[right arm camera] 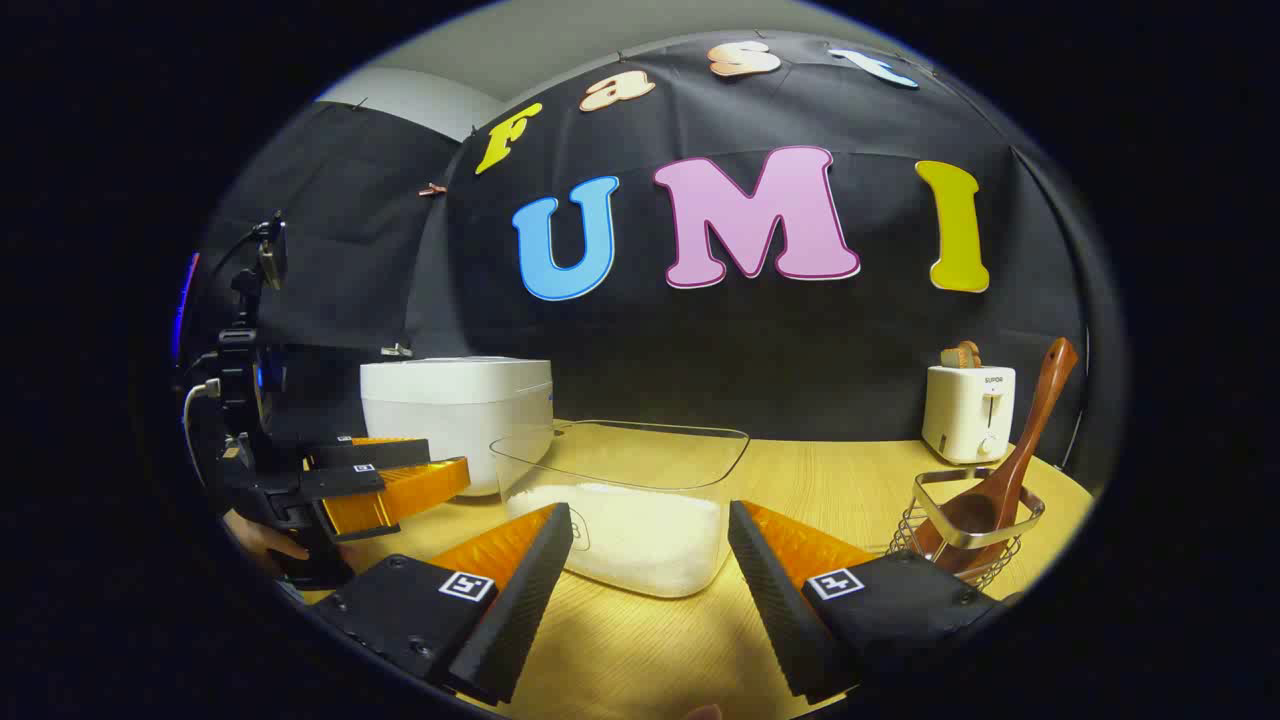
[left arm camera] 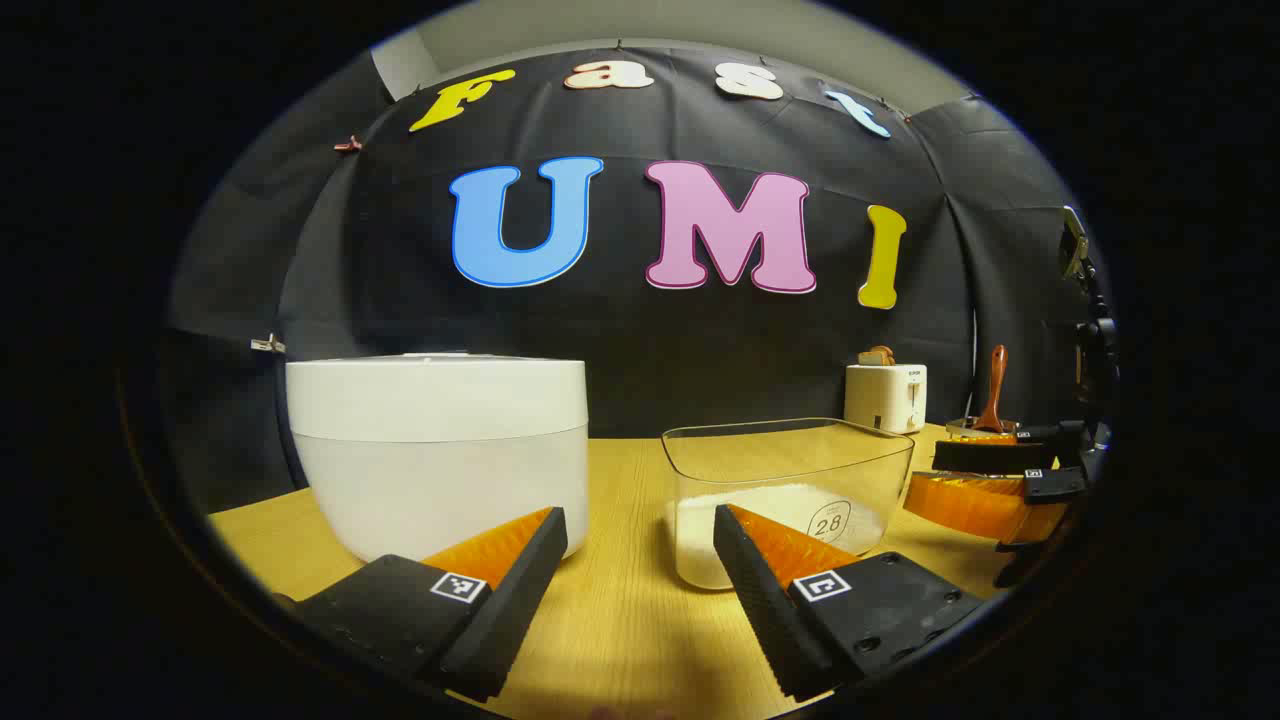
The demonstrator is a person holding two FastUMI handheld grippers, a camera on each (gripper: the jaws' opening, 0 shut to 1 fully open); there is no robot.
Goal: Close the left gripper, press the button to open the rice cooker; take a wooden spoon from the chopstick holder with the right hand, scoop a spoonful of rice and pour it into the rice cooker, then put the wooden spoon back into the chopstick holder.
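Left gripper view: one left gripper [left arm camera: 640, 575], jaws spread wide, nothing between them, touching nothing.
Right gripper view: one right gripper [right arm camera: 650, 570], jaws equally wide apart, empty.
Rice cooker [left arm camera: 438, 450]: one, white, lid down, on the wooden table [left arm camera: 620, 620], left of the rice.
Rice container [right arm camera: 625, 505]: one, clear, white rice inside, middle of table.
Wooden spoon [right arm camera: 1005, 470]: one, leaning in the wire chopstick holder [right arm camera: 975, 535], at the right.
Toaster [right arm camera: 967, 412]: one, at the back wall.

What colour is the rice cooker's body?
White, lid and body alike; the rice cooker shows best in the left gripper view.
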